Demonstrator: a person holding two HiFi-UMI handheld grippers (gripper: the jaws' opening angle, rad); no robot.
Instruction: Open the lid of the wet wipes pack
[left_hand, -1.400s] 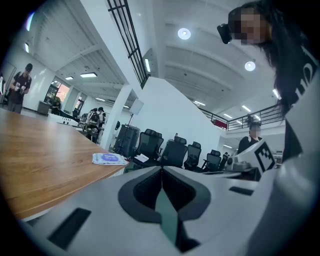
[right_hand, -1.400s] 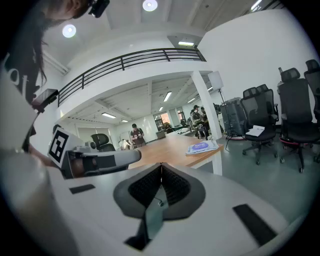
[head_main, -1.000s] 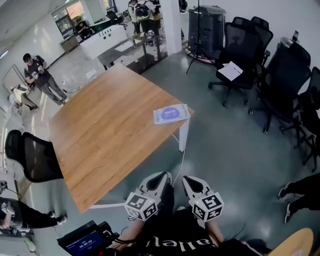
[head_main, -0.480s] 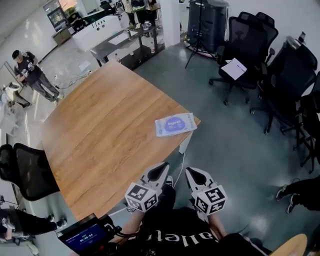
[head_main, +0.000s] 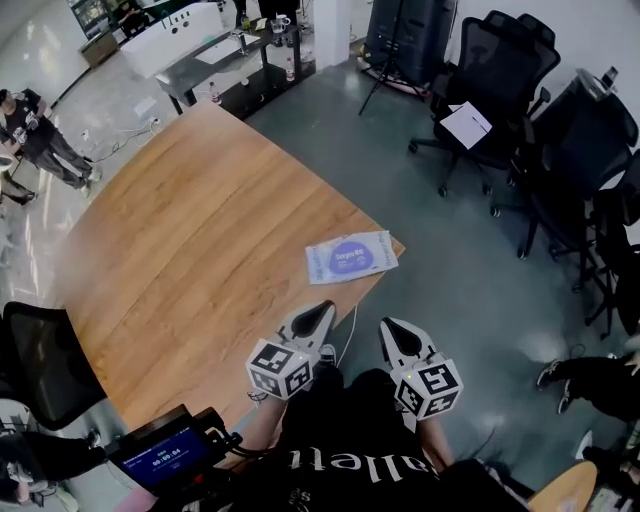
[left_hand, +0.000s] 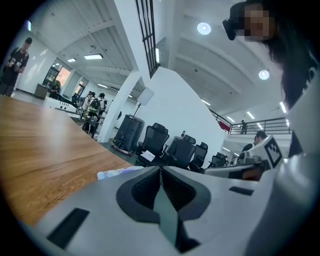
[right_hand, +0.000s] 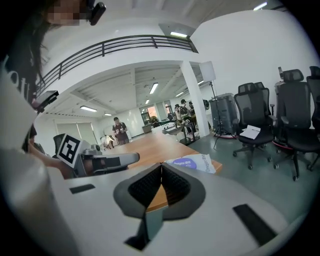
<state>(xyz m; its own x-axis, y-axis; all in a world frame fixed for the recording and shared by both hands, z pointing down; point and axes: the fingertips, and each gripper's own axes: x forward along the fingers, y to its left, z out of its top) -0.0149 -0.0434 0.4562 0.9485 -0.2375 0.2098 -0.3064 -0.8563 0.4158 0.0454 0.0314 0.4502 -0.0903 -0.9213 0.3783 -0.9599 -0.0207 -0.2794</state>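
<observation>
The flat white wet wipes pack (head_main: 326, 266) lay on the light brown wooden worktop (head_main: 200, 250), near the worktop's corner at about four o'clock and close to both edges there. From the two grippers it sat at roughly twelve o'clock, well apart from both.

The grey left gripper (head_main: 322, 308) and the grey right gripper (head_main: 392, 326) were held side by side close to the person's body. Each had its fingers pressed together with nothing between them.

The likeliest slip, as I judged it, was the pack sliding. It looked light and soft, so a push on the lid without the other gripper pinning the body could shove it off the nearby edge. The purple oval lid (head_main: 354, 256) also lay flush with the top face. Fingers arriving closed, or opened too late, could skate over it, or pinch the film wrapper instead and lift the whole pack.

The pack was the only container in play. Its lid appeared to be down, and none of its contents could be seen.
</observation>
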